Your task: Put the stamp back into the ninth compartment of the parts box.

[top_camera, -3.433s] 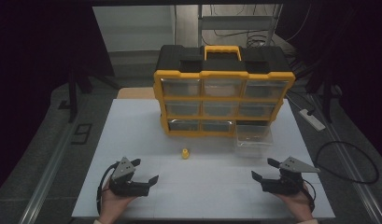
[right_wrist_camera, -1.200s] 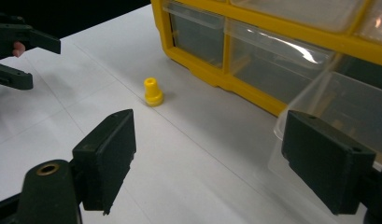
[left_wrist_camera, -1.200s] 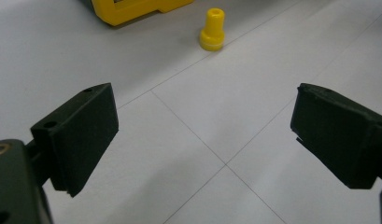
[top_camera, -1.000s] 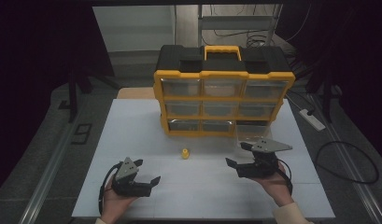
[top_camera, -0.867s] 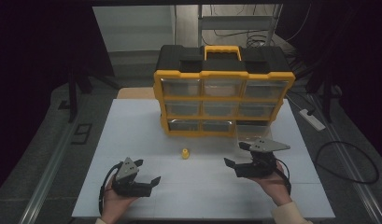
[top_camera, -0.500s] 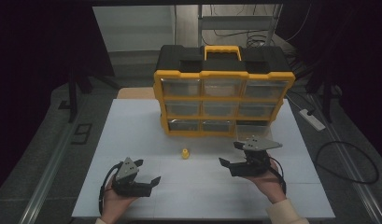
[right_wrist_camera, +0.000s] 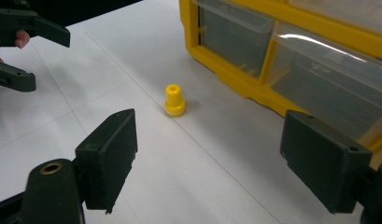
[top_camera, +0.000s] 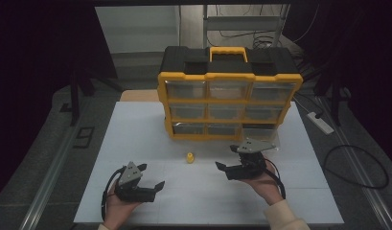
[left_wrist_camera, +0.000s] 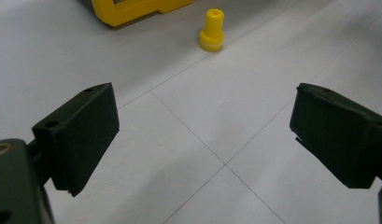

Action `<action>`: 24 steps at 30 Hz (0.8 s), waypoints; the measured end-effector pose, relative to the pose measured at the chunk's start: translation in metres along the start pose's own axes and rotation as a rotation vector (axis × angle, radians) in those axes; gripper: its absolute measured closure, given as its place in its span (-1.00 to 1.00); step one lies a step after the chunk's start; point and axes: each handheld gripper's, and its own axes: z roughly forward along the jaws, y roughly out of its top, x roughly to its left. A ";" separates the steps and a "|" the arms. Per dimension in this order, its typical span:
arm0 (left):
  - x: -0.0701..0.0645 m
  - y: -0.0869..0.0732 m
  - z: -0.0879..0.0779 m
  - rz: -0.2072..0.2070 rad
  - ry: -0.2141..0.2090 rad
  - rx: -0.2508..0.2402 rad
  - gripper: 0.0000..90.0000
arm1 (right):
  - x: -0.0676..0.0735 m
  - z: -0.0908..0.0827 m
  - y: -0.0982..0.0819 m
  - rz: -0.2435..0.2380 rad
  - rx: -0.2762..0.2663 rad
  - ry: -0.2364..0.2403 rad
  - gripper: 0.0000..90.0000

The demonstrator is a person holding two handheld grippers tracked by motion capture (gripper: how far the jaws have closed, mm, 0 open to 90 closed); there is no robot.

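Moved in from the counter's (top_camera: pixel 136 124) right edge, the right hand-held gripper (top_camera: pixel 224 168), jaws apart, faces a small yellow plug (right_wrist_camera: pixel 175 100) just ahead: likely light, rigid, best pinched across its narrower neck.

yellow drawer organizer (top_camera: pixel 229 103) on white table (top_camera: pixel 136 129)

peg (top_camera: pixel 190 157) before organiser (top_camera: pixel 228 103), between tools

Left gripper (top_camera: pixel 152 178): jaws wide apart, at 7 o'clock, pointing toward 2 o'clock.
Right gripper (top_camera: pixel 225 159): jaws wide apart, at 5 o'clock, pointing toward 9 o'clock.
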 end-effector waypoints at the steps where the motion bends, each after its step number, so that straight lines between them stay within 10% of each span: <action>1: 0.000 0.000 0.000 0.001 0.000 0.000 -0.81 | 0.001 0.002 0.000 -0.001 0.002 0.004 -0.56; 24: -0.001 0.000 0.001 0.011 0.002 0.007 -0.81 | 0.010 0.041 0.007 -0.001 0.047 0.056 -0.53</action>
